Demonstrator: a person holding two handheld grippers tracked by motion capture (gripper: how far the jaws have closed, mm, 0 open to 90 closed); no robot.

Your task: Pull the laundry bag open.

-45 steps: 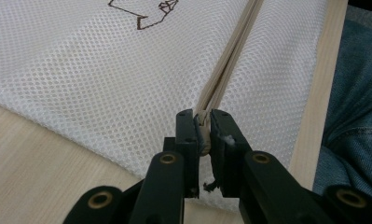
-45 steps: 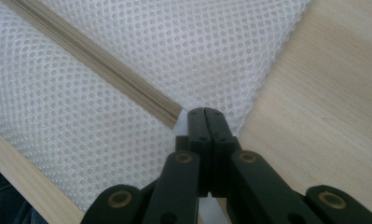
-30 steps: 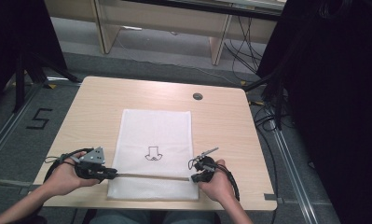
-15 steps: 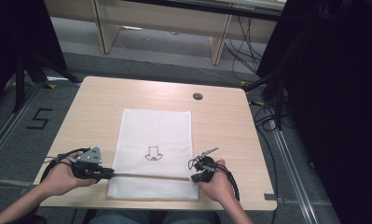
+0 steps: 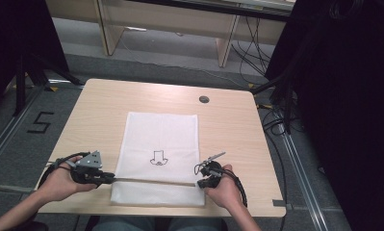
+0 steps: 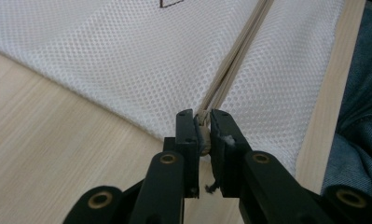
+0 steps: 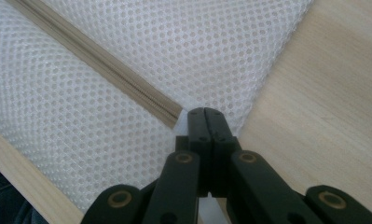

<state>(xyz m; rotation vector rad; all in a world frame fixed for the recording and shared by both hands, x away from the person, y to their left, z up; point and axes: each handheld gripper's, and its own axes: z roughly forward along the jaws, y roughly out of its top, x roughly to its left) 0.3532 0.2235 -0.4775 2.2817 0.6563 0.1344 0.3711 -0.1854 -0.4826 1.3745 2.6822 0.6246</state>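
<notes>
One pale wood table (image 5: 108, 103), white mesh bag (image 5: 163, 139); left gripper (image 6: 202, 126) pinching zipper pull (image 6: 203, 135), right gripper (image 7: 205, 114) clamping bag edge.

Mesh bag (image 5: 160, 154) flat at table (image 5: 98, 110) centre; zipper (image 5: 151, 181) across lower frame, left gripper (image 5: 108, 178) and right gripper (image 5: 200, 183) at its ends.

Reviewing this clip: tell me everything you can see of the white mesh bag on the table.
The white mesh bag lies flat on the wooden table, long side running away from the person. It looks like fine netted fabric with a small black outline print mid-panel. A beige zipper crosses it near the close edge. The left tongs clamp the zipper's pull end; the right tongs pinch the fabric at the zipper's other end.
</notes>
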